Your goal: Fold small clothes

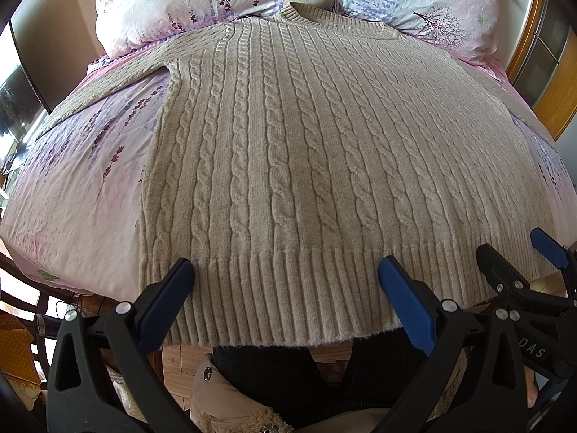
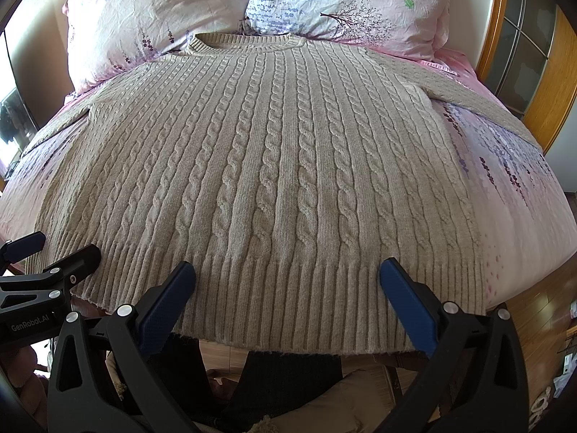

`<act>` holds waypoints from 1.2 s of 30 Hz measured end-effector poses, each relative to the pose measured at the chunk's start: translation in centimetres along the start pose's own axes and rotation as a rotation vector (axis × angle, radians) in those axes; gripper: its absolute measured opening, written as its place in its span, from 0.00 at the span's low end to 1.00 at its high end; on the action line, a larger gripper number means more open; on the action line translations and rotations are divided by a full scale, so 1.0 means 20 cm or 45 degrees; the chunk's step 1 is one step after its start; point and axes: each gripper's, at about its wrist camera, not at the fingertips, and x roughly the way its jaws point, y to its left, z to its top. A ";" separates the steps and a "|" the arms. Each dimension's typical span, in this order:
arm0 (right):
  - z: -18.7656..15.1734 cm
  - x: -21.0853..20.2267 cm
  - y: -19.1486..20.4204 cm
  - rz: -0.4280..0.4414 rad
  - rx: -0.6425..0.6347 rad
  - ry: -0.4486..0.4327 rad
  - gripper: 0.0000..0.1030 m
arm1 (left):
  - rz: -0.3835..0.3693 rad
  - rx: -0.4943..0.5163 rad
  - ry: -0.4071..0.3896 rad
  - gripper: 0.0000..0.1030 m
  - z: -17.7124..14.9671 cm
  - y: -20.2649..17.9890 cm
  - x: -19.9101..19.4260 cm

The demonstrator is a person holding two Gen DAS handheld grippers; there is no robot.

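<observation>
1. The bed (image 1: pixel 75 195), in pink floral sheeting, carried everything; two pillows (image 2: pixel 162 11) stood at its head.
2. The sweater (image 1: pixel 288 151), a beige cable knit, lay flat and face up on the bed, collar toward the pillows, ribbed hem hanging just over the near edge. No fold showed, so the task seemed barely begun: sleeves and body were all left to do.
3. Both sleeves ran outward to the sides, and their cuffs were cut off or too distorted to make out.
4. The left gripper (image 1: pixel 286 274) and right gripper (image 2: pixel 288 276) hovered at the hem, jaws wide and holding nothing.
5. Whether any fingertip touched the knit could not be told.
</observation>
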 end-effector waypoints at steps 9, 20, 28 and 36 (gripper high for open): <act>0.00 0.00 0.00 0.000 0.000 0.000 0.99 | 0.000 0.000 0.000 0.98 0.00 0.00 0.00; 0.00 0.00 0.00 0.000 0.000 0.001 0.99 | 0.000 0.000 -0.001 0.98 0.00 0.00 0.00; 0.00 0.00 0.00 -0.001 -0.002 0.013 0.99 | 0.001 0.001 -0.001 0.98 0.00 0.00 0.00; 0.01 0.01 0.00 0.000 -0.010 0.033 0.99 | 0.001 0.001 0.001 0.98 0.00 0.00 0.00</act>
